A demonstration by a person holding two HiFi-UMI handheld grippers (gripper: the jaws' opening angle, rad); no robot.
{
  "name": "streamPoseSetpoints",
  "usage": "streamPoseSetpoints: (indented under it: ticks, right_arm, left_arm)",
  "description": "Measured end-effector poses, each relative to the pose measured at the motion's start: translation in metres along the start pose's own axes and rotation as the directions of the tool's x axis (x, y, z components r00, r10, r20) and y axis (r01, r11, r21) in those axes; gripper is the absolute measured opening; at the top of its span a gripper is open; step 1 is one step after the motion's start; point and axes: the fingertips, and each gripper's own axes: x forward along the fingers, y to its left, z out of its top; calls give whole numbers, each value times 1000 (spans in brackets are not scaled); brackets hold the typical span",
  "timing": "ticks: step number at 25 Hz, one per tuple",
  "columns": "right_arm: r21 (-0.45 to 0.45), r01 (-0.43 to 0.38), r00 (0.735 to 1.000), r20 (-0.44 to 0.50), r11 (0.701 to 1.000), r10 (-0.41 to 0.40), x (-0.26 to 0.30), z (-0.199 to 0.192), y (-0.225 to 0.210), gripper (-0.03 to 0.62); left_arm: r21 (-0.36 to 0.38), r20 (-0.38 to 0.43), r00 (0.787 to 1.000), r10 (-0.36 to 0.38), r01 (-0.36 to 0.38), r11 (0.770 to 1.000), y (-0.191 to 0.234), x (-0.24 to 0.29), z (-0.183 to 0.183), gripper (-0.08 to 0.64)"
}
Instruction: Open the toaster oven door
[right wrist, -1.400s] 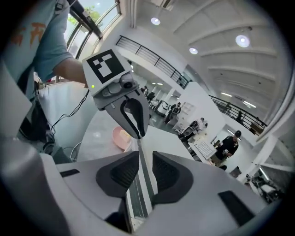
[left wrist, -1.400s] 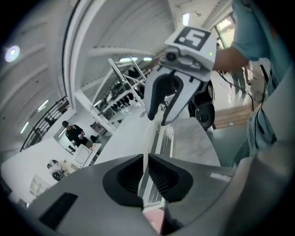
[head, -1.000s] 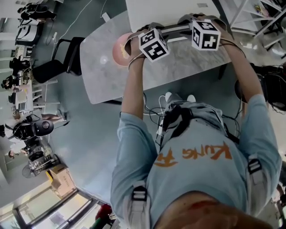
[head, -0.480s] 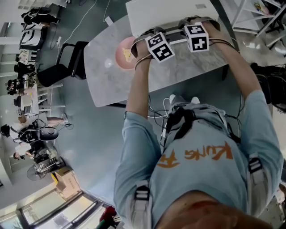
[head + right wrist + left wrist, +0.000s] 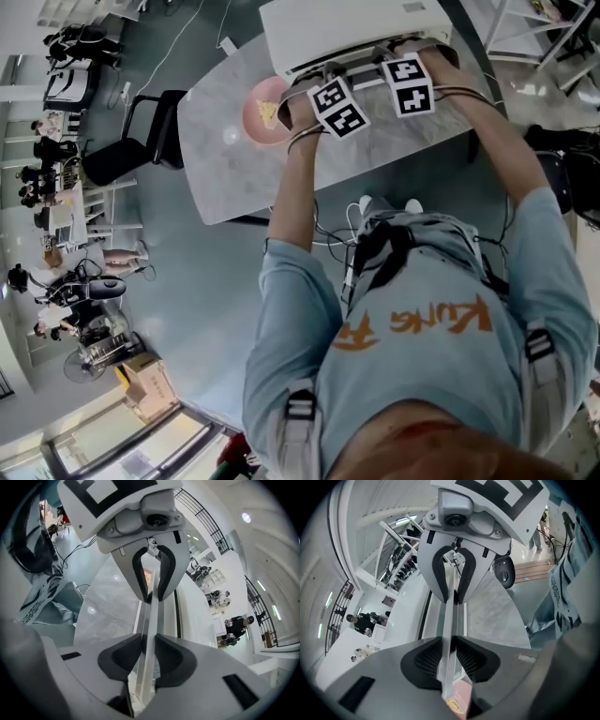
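The white box-shaped toaster oven [image 5: 347, 23] stands at the far edge of the grey marble table [image 5: 225, 159]. Its long pale metal door handle [image 5: 450, 620] runs between the jaws of both grippers. The left gripper [image 5: 450, 654] is closing on it, its pads already touching. The right gripper [image 5: 149, 660] is clamped narrowly on the same bar.

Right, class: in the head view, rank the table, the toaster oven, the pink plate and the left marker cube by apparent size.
1. table
2. toaster oven
3. pink plate and left marker cube: about alike. The cube is nearer the camera and the plate is partly hidden, so unranked.
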Motion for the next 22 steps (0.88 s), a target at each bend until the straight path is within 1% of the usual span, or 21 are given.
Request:
streamPoseSetpoints:
  ticks: [2, 7, 13, 17, 22]
  right_arm:
    - [-7, 7, 1000, -2, 1000, -7, -2, 1, 5, 91]
    - [-8, 24, 1000, -2, 1000, -24, -5, 4, 19, 87]
    - [-14, 49, 999, -9, 999, -49, -12, 6, 42, 84]
    - [6, 66, 998, -15, 998, -66, -11, 10, 58, 79]
    - [10, 109, 994, -26, 994, -109, -12, 12, 78, 75]
  left_arm:
    - [-9, 8, 1000, 11, -11, 1000, -4, -2, 1, 97]
    - [-63, 32, 999, 26, -24, 998, -18, -7, 0, 97]
    - [-50, 25, 999, 44, -43, 998, -42, -15, 3, 97]
    - [-72, 25, 999, 43, -41, 997, -58, -16, 0, 97]
    - [-68, 7, 998, 69, -69, 995, -83, -14, -4, 97]
